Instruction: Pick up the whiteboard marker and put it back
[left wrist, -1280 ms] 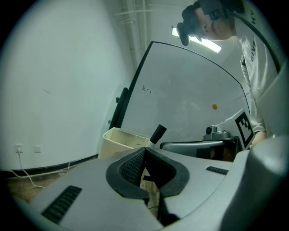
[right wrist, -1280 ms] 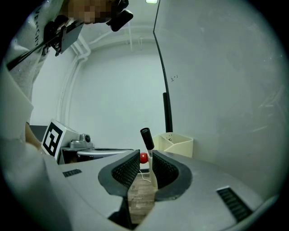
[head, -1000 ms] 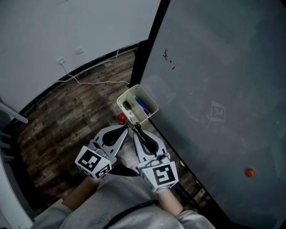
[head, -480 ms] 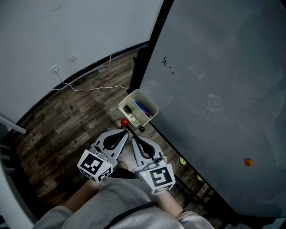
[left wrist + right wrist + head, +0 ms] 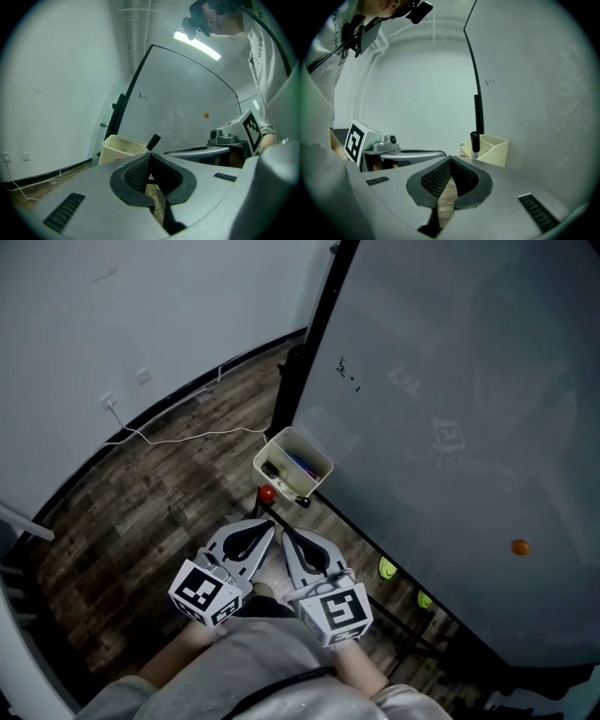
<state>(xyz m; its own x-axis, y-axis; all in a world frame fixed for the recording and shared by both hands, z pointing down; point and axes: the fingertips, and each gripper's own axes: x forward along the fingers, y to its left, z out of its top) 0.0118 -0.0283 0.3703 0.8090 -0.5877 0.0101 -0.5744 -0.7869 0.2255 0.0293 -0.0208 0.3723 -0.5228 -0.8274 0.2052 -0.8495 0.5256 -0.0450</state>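
The left tool [image 5: 273, 524] has its two jaws pressed together with nothing between them, as the left gripper view [image 5: 149, 157] shows: only wood floor appears through the slot below the pads. The right tool [image 5: 284, 531] is the same, its jaws closed on nothing [image 5: 451, 159]. The two tools lie side by side in front of the person, tips close to one another and aimed at a cream bin [image 5: 265, 457] that sits against the lower edge of a large whiteboard [image 5: 450, 409]. The whiteboard marker [image 5: 300, 501] stands at the bin's near corner, apart from both tools; its black cap rises above the rim, upright in the right gripper view [image 5: 475, 145] and leaning in the left gripper view [image 5: 153, 141]. Other pens lie inside the bin, too small to tell apart. A small red object [image 5: 267, 493] sits just beside the bin on the left tool's side. Farther out, an orange dot [image 5: 519, 547] sits on the whiteboard, and a white cable [image 5: 178, 437] runs over the wooden floor [image 5: 159, 502] toward the wall.
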